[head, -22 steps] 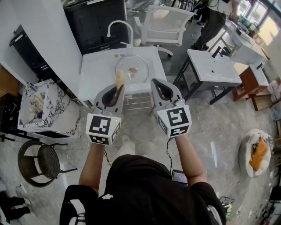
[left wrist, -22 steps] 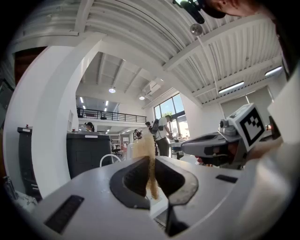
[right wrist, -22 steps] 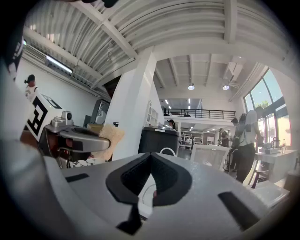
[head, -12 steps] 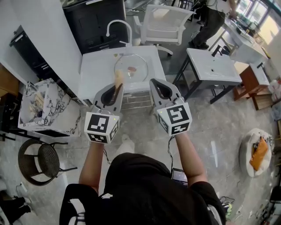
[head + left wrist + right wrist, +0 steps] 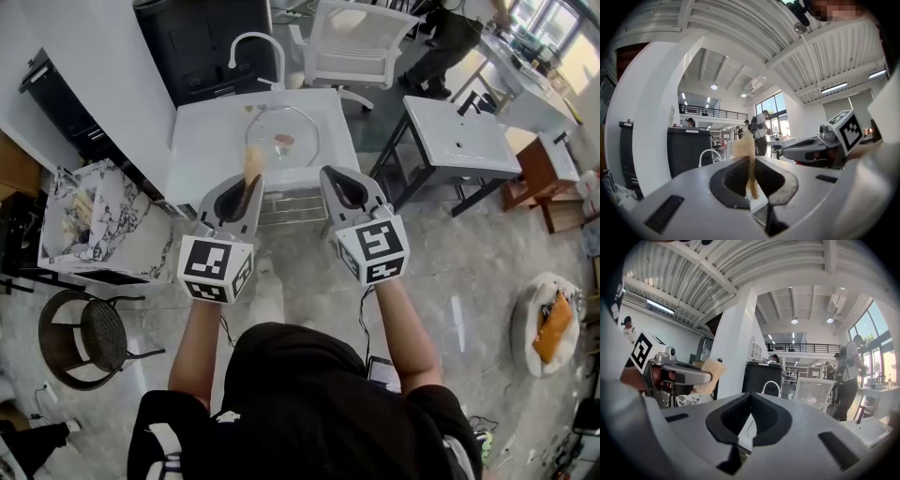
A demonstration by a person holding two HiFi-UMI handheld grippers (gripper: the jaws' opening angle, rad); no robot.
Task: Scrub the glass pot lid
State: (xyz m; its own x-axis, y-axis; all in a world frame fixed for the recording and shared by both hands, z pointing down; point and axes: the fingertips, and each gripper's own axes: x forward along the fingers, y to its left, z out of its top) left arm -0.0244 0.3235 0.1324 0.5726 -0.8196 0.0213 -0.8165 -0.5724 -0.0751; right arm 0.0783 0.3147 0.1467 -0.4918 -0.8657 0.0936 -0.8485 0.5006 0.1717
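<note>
left tongs (image 5: 246, 187): clamped on sponge (image 5: 252, 161), its end poking forward to meet the glass | right tongs (image 5: 339, 183): shut, empty, level alongside, likely to steady | lid (image 5: 281, 139): flat on counter (image 5: 202, 141) by tap (image 5: 253, 42), ahead of both, untouched | judged: approach, scrubbing not begun

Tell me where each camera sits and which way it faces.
Head view: on the person's head, looking steeply down at the white table with the glass pot lid; shows both forearms, the left gripper and the right gripper.
Left gripper view: on the left gripper, level along its jaws, shut on a tan scrubber; the right gripper shows at right.
Right gripper view: on the right gripper, level along its shut, empty jaws; the left gripper shows at left.
Shared: both gripper views see the faucet.
</note>
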